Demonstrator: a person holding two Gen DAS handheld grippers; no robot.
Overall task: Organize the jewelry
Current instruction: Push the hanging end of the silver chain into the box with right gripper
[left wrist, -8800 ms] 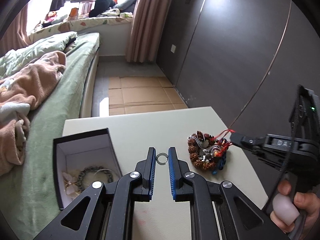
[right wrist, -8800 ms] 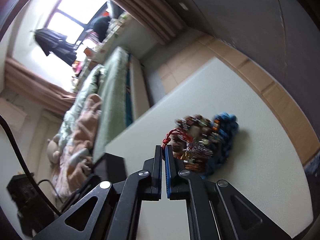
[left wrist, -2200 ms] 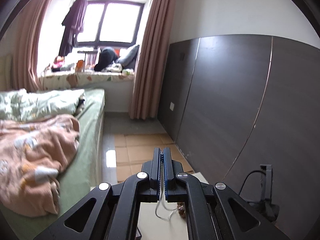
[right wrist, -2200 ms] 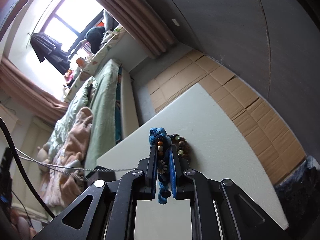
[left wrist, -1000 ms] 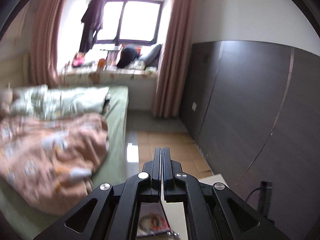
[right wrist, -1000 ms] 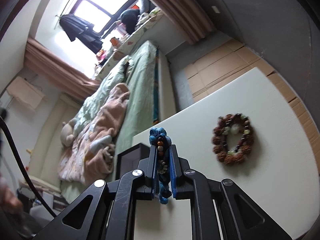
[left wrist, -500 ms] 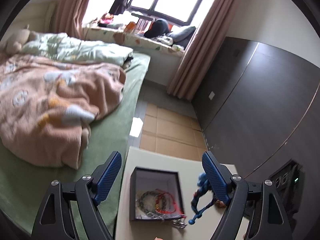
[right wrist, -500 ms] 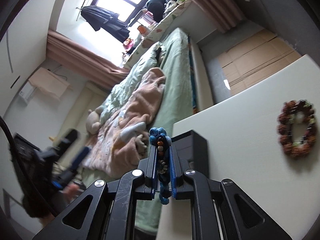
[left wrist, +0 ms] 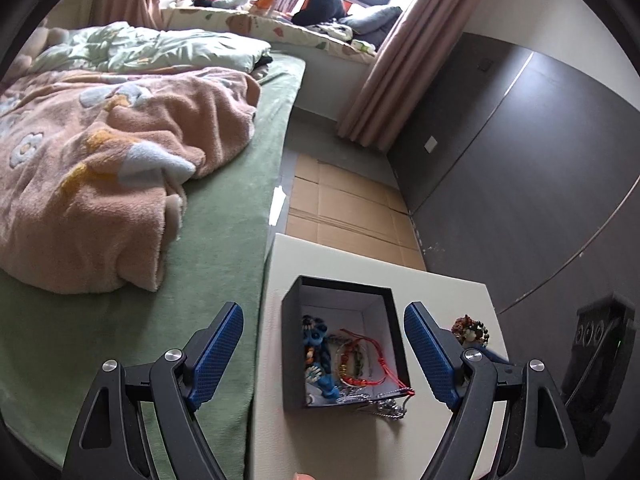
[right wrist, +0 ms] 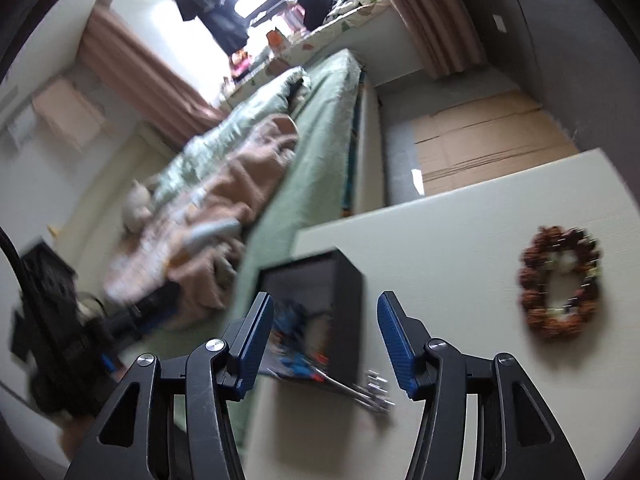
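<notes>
Blue bracelet point(left wrist: 316, 350) in box point(left wrist: 292, 344), below open right tool point(right wrist: 326, 340)

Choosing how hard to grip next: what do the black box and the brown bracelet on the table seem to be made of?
Black box: likely rigid cardboard, matte black outside, white lining, with thin, sharp-edged walls. Brown bracelet: bumpy reddish-brown beads, probably seeds or wood, with a few pale beads between them; the view is too blurred to be sure.
</notes>
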